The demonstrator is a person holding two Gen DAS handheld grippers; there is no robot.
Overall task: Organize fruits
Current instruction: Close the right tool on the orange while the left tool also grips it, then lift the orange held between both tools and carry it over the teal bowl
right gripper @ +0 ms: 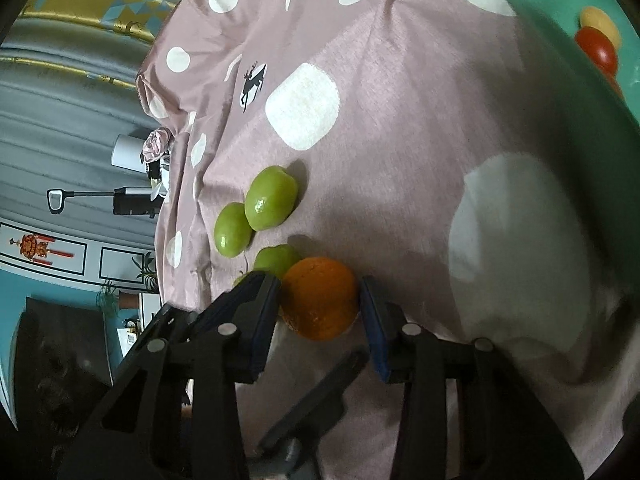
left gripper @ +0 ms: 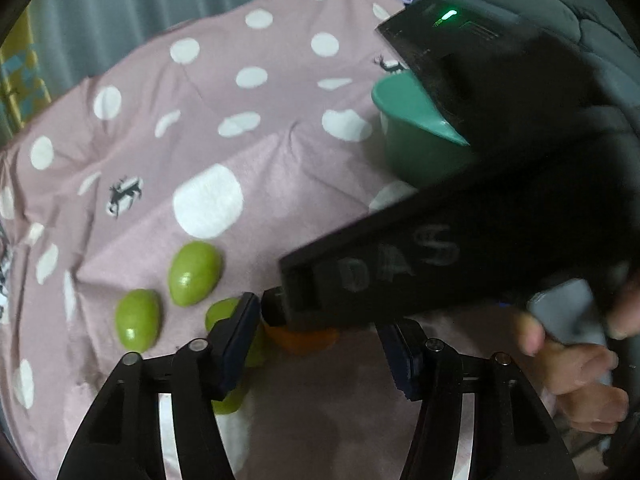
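R wrist: right gripper (right gripper: 320, 308) straddling orange (right gripper: 319, 298)

The left gripper (left gripper: 320, 344) hangs spread over green fruits (left gripper: 195, 274) on the dotted cloth (left gripper: 160, 120), teal bowl (left gripper: 416, 148) beyond.

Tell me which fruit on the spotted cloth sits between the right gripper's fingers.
The orange: the only orange-coloured fruit on the cloth, flanked by the right gripper. The green fruits lie beyond its fingertips, outside the gap.
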